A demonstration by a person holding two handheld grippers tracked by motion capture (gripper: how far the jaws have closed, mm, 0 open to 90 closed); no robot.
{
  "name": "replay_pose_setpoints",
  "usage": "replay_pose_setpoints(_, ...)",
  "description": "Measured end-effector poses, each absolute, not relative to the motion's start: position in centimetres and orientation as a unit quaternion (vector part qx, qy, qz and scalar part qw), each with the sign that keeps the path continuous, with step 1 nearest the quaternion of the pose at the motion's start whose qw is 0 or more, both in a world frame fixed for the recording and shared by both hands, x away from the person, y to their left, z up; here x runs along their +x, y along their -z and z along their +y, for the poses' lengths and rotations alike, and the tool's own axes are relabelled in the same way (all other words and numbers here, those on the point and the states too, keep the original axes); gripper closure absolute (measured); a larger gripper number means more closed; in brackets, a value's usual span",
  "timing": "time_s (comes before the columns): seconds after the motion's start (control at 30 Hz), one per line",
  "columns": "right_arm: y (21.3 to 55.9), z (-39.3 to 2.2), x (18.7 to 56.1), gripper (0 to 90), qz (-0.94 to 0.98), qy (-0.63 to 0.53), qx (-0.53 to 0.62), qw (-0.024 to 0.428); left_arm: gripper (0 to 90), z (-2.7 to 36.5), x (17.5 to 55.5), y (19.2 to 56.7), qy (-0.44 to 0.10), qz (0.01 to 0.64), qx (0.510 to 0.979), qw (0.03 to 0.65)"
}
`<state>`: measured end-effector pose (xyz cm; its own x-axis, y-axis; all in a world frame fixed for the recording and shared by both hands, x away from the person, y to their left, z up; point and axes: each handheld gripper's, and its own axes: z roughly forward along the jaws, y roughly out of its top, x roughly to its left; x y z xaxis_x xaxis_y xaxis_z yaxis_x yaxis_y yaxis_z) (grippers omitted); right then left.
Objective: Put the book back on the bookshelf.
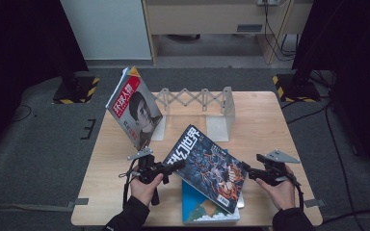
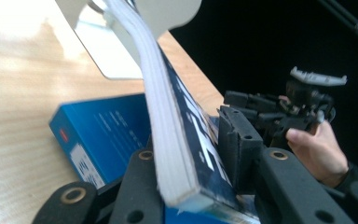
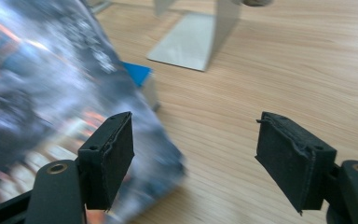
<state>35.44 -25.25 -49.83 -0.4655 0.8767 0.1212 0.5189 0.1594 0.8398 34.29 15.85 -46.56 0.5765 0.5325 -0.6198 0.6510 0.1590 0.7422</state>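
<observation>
At the near edge of the wooden table [image 1: 270,125], a person's two hands come in from the bottom of the high view, each holding a black two-jaw gripper. Between them, a dark magazine [image 1: 207,166] with white lettering and an orange-and-blue cover picture is lifted at a slant, its left corner raised and its lower right end resting low near a blue book [image 1: 200,209] that lies flat on the table beneath it. On the left, the left gripper [image 1: 177,165] has that raised corner between its jaws; the left gripper view shows the white page edges [image 2: 168,121] running between the two black jaws, one jaw against the underside and the other pad against the cover, so the jaws are clamped on the magazine. On the right, the right gripper [image 1: 248,172] sits just beside the magazine's right edge, its jaws standing wide apart with bare table between them; in the right gripper view one pad [image 3: 107,158] overlaps the blurred cover, and whether it touches cannot be told. Farther back, a red-and-white magazine [image 1: 135,108] with a portrait on it leans upright against a grey accordion book rack [image 1: 197,103], whose right end plate [image 1: 226,108] stands free.
</observation>
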Motion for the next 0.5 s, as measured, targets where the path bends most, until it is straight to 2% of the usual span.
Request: replay_pose_setpoints(0.5,51.5,-28.0,36.2,26.1,0.745,-0.365,0.507,0.235,81.8,18.3,34.7,41.5,0.02,0.449,0.588,0.672)
